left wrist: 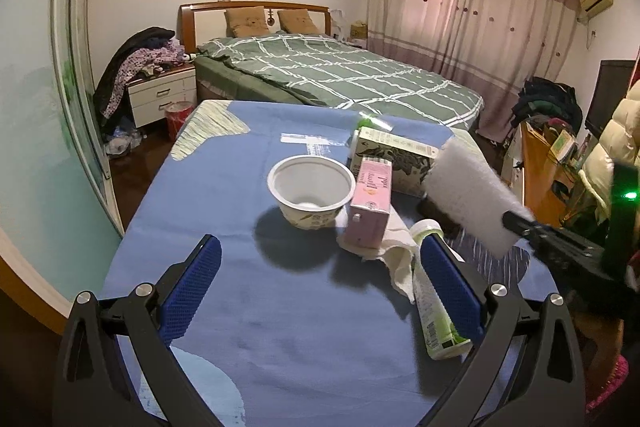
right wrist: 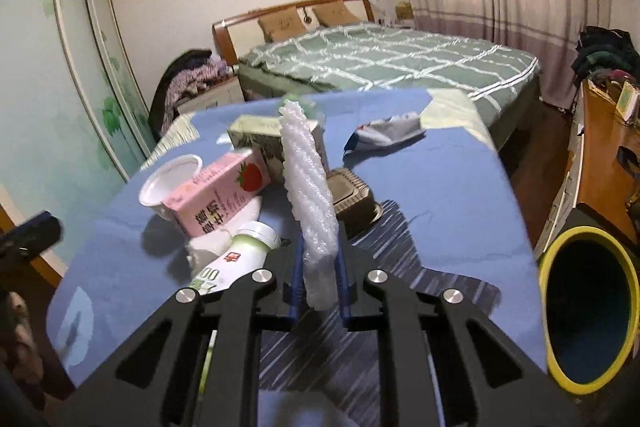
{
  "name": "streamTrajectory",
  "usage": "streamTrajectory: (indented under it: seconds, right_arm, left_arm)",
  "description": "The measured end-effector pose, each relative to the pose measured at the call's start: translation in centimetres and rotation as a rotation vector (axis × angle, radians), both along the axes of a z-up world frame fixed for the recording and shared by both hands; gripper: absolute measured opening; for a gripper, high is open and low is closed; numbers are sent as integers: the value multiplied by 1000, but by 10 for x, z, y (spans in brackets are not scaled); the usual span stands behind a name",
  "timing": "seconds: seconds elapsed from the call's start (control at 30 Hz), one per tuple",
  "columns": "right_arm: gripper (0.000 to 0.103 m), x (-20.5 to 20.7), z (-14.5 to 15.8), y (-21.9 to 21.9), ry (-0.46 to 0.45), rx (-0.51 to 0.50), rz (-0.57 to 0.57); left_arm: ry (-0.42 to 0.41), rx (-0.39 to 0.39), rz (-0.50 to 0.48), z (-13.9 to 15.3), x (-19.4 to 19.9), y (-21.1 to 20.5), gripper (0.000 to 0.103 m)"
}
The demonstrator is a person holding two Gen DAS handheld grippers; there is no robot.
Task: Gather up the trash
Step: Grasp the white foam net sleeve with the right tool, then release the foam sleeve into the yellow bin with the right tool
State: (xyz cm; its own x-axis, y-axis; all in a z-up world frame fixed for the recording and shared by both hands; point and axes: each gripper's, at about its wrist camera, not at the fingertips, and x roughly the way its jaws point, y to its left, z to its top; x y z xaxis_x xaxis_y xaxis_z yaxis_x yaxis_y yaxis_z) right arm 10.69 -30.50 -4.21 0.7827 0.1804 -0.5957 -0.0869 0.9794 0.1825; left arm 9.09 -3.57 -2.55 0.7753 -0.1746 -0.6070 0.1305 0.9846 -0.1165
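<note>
A bedroom table draped in a blue cloth (left wrist: pixel 256 307) carries a scatter of trash, with a green-quilted bed (left wrist: pixel 332 75) behind it. Off the table's right edge stands a yellow-rimmed bin (right wrist: pixel 588 307), its dark mouth tilted toward the right wrist camera. On the cloth lie a dark-printed carton (left wrist: pixel 394 157), a pink strawberry milk carton (right wrist: pixel 224 193) resting on a crumpled white tissue (left wrist: pixel 396 255), a white plastic cup (left wrist: pixel 310 189) just beside the pink carton, a green-and-white bottle (right wrist: pixel 236 259) on its side (cap toward the cartons), a brown ridged tray (right wrist: pixel 352 197) and a crumpled wrapper (right wrist: pixel 386 133) farther back. The right gripper (right wrist: pixel 319 267) has its blue pads clamped narrowly on a white foam sheet (right wrist: pixel 308 187), which sticks up and forward, lifted above the cluttered table. The left gripper (left wrist: pixel 320 291) hangs low over the cloth with its jaws spread wide, nothing between them, its right finger just beside the bottle.
</note>
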Motion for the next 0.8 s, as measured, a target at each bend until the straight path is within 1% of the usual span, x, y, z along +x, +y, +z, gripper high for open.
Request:
streamTrajectory:
  seconds: [0.17,0.27,0.37,0.47,0.57,0.67,0.8]
  right_arm:
    - [14,-24,13,-18,-41,12,-52]
    - [14,-35,15,-38,-49,7,-115]
    - [14,-45,13,-67,-54,-16,-214]
    - [14,-55,10,-98,-42,-31,-319]
    - [14,-64,4,-130,-30,-76,-448]
    - [15,-67,-7,-159,9,-110,-549]
    - [16,-69,-24,-190,59,-122,-640]
  left_arm:
    - [8,8,-21,-1,2,-9,98]
    - [8,12,-27,-2,4,-14,98]
    - [9,9,-35,-3,6,-17,98]
    - [18,12,-53,-7,7,-23,98]
    - [27,18,-63,-10,11,-28,98]
    - [33,19,-64,-12,14,-29,98]
    - [38,21,-64,-16,15,-30,98]
